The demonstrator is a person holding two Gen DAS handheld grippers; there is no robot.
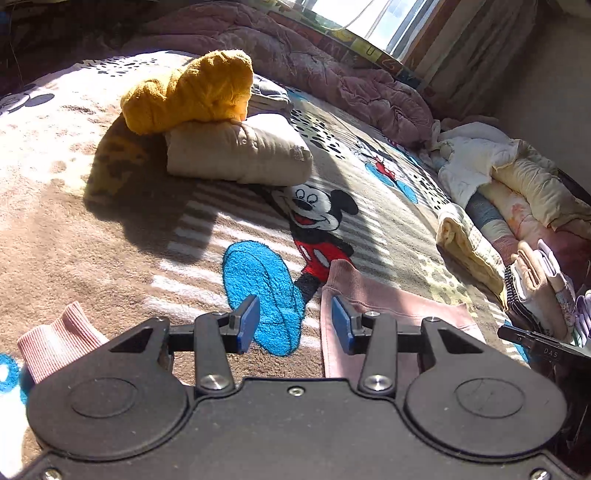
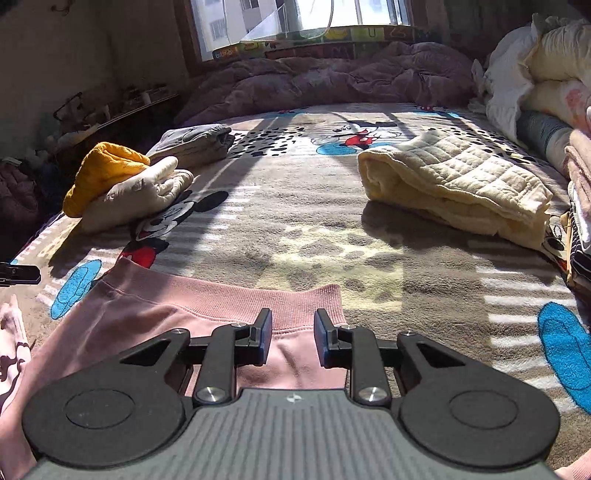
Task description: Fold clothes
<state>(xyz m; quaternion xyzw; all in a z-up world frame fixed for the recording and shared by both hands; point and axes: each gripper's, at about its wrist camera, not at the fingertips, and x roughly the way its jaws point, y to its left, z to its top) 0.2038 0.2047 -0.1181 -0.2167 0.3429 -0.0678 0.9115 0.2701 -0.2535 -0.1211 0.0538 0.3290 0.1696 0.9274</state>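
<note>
Pink garment (image 2: 155,314) hem lies beneath both parted hand-held grippers.

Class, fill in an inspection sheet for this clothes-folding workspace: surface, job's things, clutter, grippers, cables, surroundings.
Surface: cartoon-mouse blanket spread over the bed, sun-striped.
Job's things: pink garment lying flat, ribbed hem toward the window; a pink ribbed cuff shows at the left.
Clutter: yellow garment resting on a folded beige garment; folded grey garment behind them; folded cream quilted blanket; stacked folded items at the right edge.
Grippers: left gripper open, above the blanket and the pink garment's edge; right gripper open over the hem, holding nothing.
Cables: nothing seen.
Surroundings: window, crumpled mauve comforter, piled bedding.
</note>
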